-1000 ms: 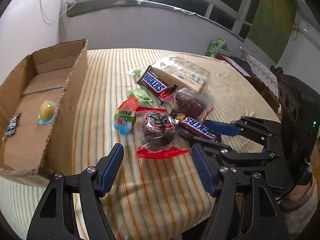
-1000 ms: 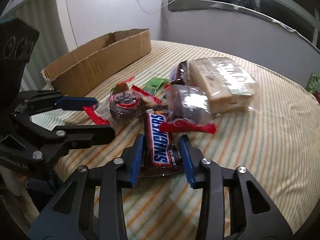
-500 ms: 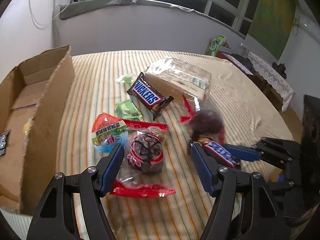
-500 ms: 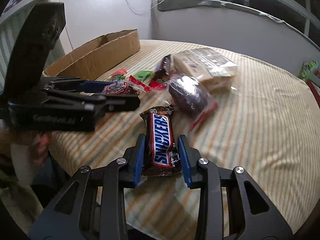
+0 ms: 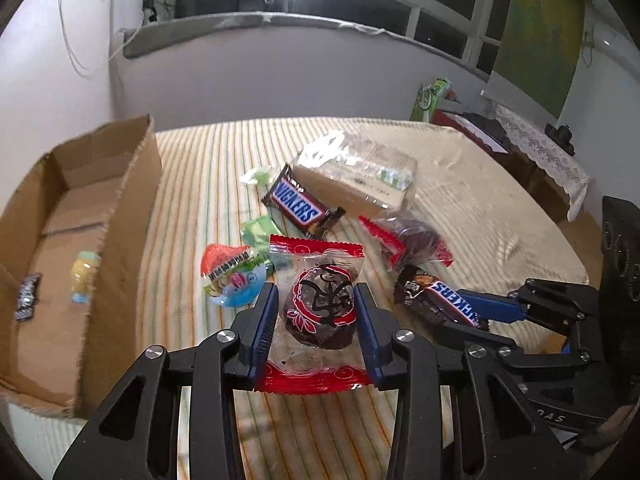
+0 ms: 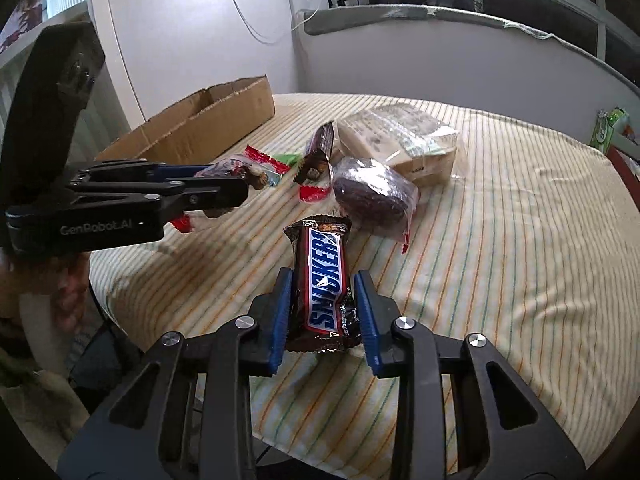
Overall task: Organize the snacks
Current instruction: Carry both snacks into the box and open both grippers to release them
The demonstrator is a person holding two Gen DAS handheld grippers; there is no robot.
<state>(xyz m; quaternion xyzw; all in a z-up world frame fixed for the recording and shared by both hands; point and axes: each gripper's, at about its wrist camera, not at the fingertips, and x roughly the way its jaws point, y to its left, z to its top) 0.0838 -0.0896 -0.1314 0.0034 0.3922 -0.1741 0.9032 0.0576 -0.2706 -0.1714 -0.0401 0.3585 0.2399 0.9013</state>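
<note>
I have the left gripper closing on the chocolate cake packet, its blue pads flanking the round cake inside the clear, red-ended wrapper; the packet lies on the striped counter, just right of the cardboard box. My right gripper is narrow and holds a Snickers bar by its lower half, further right of the box. I judge the cake light, soft and easily crushed, and its film slippery, so I want the pads on the cake's widest part, not on the loose crimped ends, with gentle pressure. The bar is firmer and should tolerate a tighter squeeze across its width. A second Snickers bar, another dark cake and a jelly cup wait right of the box.
</note>
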